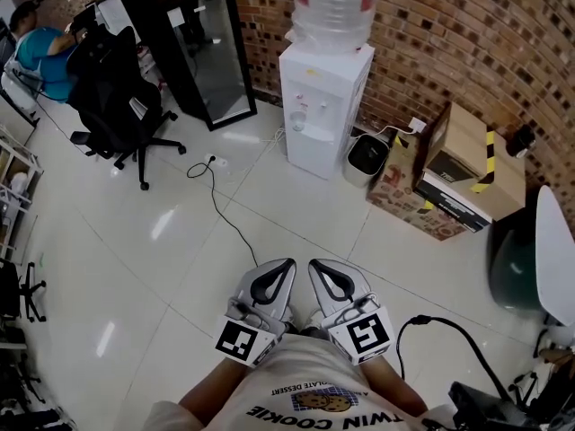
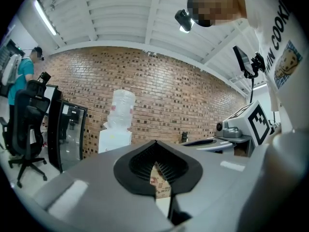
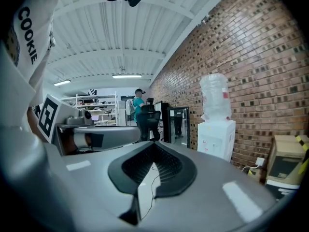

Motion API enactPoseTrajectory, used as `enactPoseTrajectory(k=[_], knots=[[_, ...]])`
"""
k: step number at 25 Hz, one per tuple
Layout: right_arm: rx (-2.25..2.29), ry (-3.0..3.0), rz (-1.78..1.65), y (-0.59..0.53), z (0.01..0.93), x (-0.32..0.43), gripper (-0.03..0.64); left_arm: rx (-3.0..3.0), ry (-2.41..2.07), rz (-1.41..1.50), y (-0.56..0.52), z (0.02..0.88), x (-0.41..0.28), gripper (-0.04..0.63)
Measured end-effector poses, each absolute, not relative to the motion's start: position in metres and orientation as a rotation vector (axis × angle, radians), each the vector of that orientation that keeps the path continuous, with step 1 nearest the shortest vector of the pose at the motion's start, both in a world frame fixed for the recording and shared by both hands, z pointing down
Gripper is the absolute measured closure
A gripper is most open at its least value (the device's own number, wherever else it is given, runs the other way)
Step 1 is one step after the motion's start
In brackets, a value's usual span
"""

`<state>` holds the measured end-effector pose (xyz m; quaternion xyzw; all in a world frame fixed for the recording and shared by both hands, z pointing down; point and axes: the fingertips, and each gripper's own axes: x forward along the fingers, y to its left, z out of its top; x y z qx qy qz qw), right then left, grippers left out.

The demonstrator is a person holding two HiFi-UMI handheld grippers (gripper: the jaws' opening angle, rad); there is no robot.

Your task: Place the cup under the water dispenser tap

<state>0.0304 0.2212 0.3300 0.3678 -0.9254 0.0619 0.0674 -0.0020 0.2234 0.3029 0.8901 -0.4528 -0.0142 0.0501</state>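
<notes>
A white water dispenser point(image 1: 323, 106) with a clear bottle point(image 1: 334, 7) on top stands against the brick wall, well ahead of me. A small clear cup point(image 1: 298, 120) appears to sit in its tap recess. My left gripper point(image 1: 272, 279) and right gripper point(image 1: 325, 277) are side by side low over the tiled floor, both pointing toward the dispenser, both shut and holding nothing. In the left gripper view the dispenser point(image 2: 116, 137) shows beyond the shut gripper point(image 2: 155, 141). The right gripper view shows the dispenser point(image 3: 216, 137) right of the shut gripper point(image 3: 153, 144).
A black cable point(image 1: 225, 214) runs across the tiles between me and the dispenser. A small bin point(image 1: 367, 158) and cardboard boxes point(image 1: 467, 164) stand right of it. A black glass-door cabinet point(image 1: 211, 57) and an office chair point(image 1: 117, 106) stand to its left, near a seated person point(image 1: 49, 57).
</notes>
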Motion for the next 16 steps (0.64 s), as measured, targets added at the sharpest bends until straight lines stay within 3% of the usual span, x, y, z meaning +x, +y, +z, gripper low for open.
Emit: enactPoseTrajectory(k=[16], knots=[[1.104, -2.785, 0.194, 0.23, 0.332, 0.018, 0.611, 2.696, -1.374, -0.047, 0.233, 0.304, -0.014, 0.614]])
